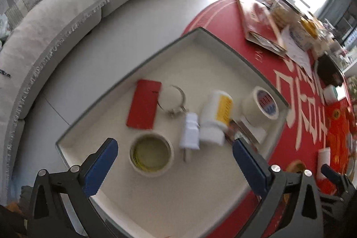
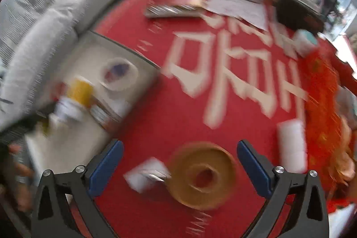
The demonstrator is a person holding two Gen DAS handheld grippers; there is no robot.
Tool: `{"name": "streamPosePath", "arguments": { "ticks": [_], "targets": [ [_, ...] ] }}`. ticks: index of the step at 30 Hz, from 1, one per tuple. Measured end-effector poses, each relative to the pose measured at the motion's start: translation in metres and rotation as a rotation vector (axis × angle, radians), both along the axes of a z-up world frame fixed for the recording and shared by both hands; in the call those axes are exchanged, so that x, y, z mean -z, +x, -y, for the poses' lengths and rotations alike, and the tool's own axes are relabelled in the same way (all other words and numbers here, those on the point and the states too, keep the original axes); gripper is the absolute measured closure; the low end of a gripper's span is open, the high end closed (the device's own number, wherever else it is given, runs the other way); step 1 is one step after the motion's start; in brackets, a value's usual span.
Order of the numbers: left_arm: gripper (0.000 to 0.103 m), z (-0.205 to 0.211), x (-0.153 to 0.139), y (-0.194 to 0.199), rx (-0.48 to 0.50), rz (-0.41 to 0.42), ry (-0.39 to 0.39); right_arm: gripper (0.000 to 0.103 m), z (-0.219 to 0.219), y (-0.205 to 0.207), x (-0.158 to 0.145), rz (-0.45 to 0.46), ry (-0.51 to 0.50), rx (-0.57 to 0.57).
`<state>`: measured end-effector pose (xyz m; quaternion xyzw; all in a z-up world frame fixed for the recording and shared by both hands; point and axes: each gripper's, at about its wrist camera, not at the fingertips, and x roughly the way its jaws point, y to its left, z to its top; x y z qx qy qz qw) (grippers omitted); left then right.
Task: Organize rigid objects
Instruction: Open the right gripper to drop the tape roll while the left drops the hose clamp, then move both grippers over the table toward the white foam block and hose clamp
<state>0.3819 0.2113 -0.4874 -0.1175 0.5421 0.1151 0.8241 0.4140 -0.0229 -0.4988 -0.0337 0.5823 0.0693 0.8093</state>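
Observation:
A white tray [image 1: 107, 113] sits at the edge of a red table. In it lie a red card [image 1: 144, 104], a metal clamp ring [image 1: 176, 102], a white plug [image 1: 189, 134], a white bottle with a yellow label [image 1: 216, 117], a tape roll [image 1: 262, 105] and a second tape roll [image 1: 151, 154]. My left gripper [image 1: 175, 162] is open above the tray, over the near roll. My right gripper [image 2: 179, 165] is open over a brown tape roll [image 2: 200, 173] and a small white block [image 2: 146, 173] on the red cloth. The right wrist view is blurred. The tray [image 2: 71, 144] shows at its left.
A white cylinder [image 2: 291, 146] lies right of the brown roll. Boxes, papers and a dark bowl [image 2: 299, 10] crowd the far side of the table [image 2: 160, 108]. A grey sofa [image 1: 55, 21] curves along the left, with pale floor between.

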Motion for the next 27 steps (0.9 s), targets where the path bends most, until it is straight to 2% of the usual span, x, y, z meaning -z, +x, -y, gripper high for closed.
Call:
{"name": "streamPosePath", "arguments": {
  "ticks": [2, 5, 10, 12, 20, 24, 27],
  "targets": [
    [0.000, 0.010, 0.000, -0.010, 0.029, -0.003, 0.003, 0.001, 0.015, -0.002, 0.014, -0.059, 0.018, 0.049],
    [0.000, 0.020, 0.001, -0.022, 0.053, -0.020, 0.002, 0.001, 0.024, 0.004, 0.023, -0.086, 0.068, 0.107],
    [0.000, 0.029, 0.003, -0.035, 0.060, -0.031, -0.002, 0.001, 0.006, 0.015, 0.042, -0.109, 0.028, 0.049],
    [0.000, 0.033, 0.001, -0.041, 0.076, -0.029, 0.000, 0.001, 0.007, 0.010, 0.041, -0.108, 0.033, 0.047],
    [0.000, 0.055, 0.005, -0.068, 0.137, -0.040, 0.006, 0.001, 0.033, -0.050, 0.042, -0.159, 0.053, 0.012],
    [0.000, 0.066, 0.008, -0.083, 0.169, -0.055, 0.013, 0.001, 0.040, -0.084, 0.044, -0.190, -0.012, -0.027],
    [0.000, 0.076, 0.011, -0.094, 0.192, -0.063, 0.019, 0.001, 0.052, -0.103, 0.043, -0.197, 0.000, -0.012]
  ]
}}
